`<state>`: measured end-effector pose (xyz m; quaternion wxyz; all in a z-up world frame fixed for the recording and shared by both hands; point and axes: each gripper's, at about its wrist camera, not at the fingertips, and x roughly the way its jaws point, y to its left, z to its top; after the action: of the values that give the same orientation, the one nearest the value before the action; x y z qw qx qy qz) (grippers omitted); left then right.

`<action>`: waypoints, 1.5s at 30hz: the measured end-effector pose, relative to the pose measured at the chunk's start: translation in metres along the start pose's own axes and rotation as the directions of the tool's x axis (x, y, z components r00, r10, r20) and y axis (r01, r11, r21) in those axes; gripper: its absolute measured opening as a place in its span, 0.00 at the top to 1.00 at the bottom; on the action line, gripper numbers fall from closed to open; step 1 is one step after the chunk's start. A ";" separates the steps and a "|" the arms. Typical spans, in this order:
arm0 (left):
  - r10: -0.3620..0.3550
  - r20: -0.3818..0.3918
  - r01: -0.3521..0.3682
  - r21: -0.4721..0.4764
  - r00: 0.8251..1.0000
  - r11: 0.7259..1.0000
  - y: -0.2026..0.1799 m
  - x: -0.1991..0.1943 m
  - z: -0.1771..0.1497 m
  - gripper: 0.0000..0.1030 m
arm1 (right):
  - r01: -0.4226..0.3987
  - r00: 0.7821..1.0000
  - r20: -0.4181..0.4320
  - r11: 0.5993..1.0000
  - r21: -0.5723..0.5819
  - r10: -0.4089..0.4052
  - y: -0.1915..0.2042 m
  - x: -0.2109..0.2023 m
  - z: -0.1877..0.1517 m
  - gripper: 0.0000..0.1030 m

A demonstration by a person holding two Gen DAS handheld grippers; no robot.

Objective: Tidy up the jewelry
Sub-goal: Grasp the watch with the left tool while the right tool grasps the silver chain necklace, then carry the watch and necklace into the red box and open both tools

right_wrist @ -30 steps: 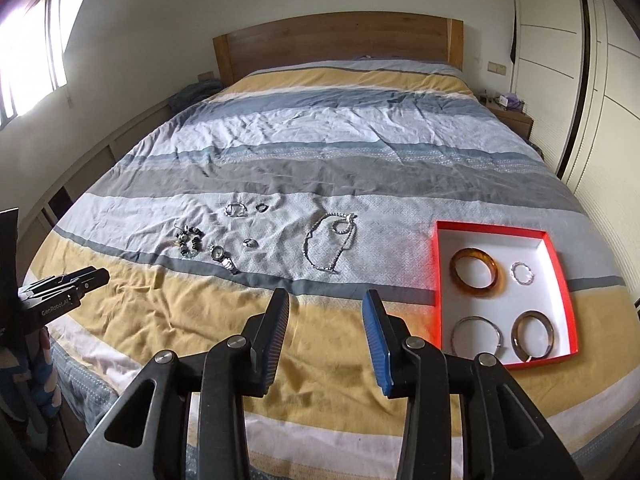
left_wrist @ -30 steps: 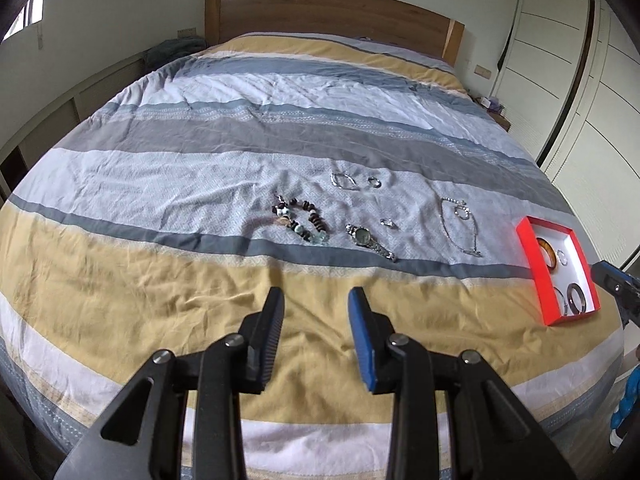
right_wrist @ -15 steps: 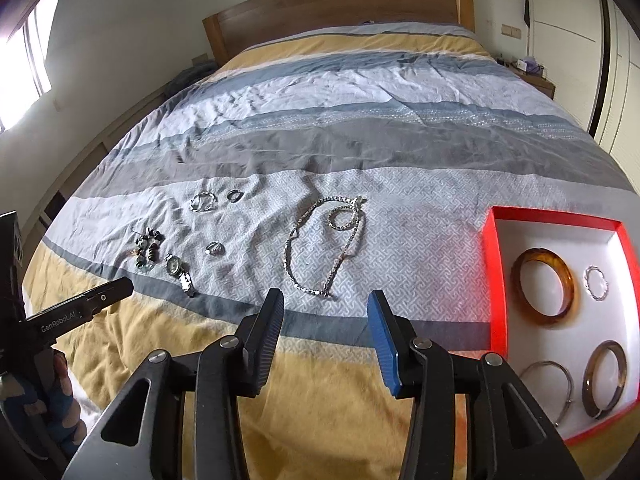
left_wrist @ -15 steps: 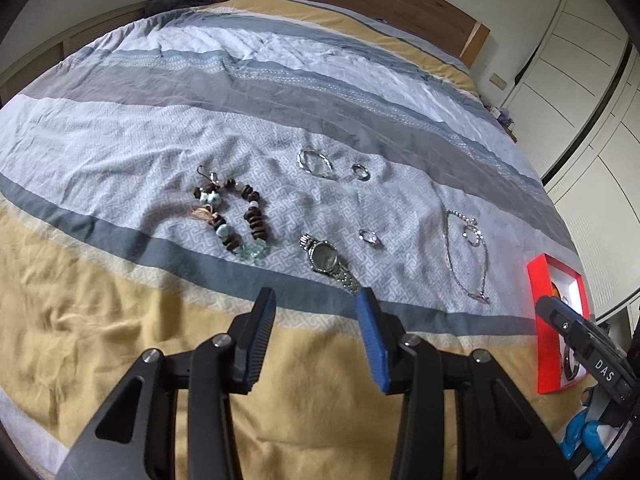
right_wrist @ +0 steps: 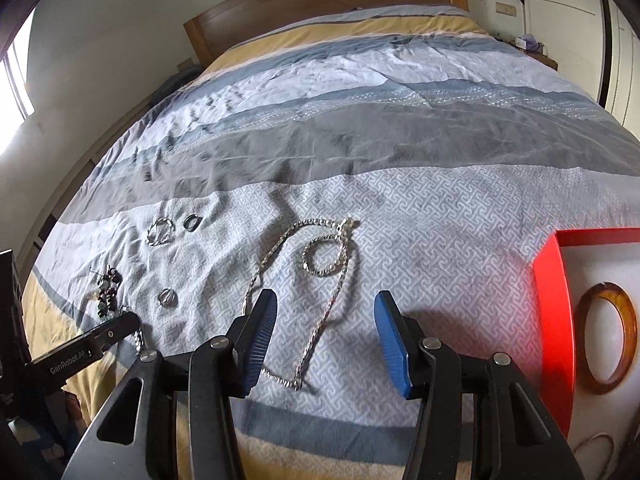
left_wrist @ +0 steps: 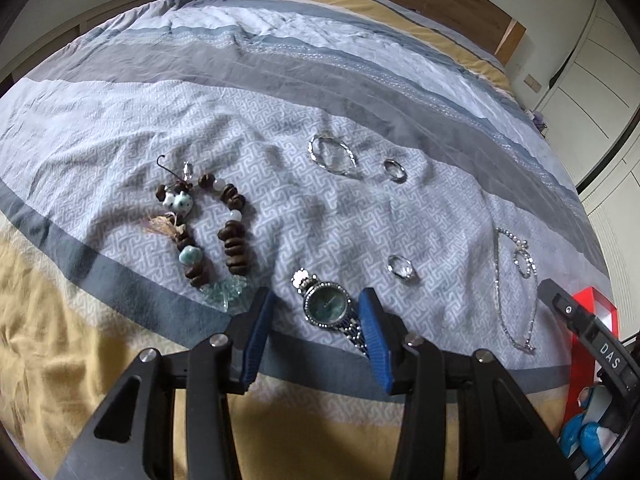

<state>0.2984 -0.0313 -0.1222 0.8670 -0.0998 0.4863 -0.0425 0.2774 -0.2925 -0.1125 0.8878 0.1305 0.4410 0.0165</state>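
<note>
Lying on the striped bedspread (left_wrist: 280, 128), a silver wristwatch (left_wrist: 328, 309) sits between the spread fingers of the left gripper (left_wrist: 316, 320). The right gripper (right_wrist: 324, 334), also spread, frames a silver necklace (right_wrist: 320, 300). Best pinch the watch case squarely, avoiding the fabric.

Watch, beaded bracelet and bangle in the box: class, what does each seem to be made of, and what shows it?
Watch: likely polished metal; silvery glinting links, dark green dial.
Beaded bracelet: probably wood and glazed ceramic; matte brown beads, glossy pale ones.
Bangle: perhaps resin or amber; translucent, glossy orange-brown.
</note>
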 end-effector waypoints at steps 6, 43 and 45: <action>0.056 0.021 -0.057 0.036 0.998 0.998 -0.008 0.009 -0.002 0.60 | -0.003 1.000 -0.015 1.000 0.004 0.003 -0.007 0.030 0.013 0.51; -0.229 0.160 0.191 0.220 0.960 0.956 -0.089 -0.164 -0.017 0.80 | 0.060 0.966 0.254 0.996 -0.073 -0.040 -0.029 -0.233 0.027 0.96; -0.259 0.148 0.219 0.245 0.954 0.944 -0.109 -0.167 -0.019 0.80 | 0.087 0.963 0.262 0.994 -0.073 -0.065 -0.042 -0.246 0.028 0.96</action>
<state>0.1974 -0.1122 0.0308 0.9011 -0.0622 0.3830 -0.1938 0.1451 -0.3746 0.0850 0.9425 0.0772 0.3247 -0.0164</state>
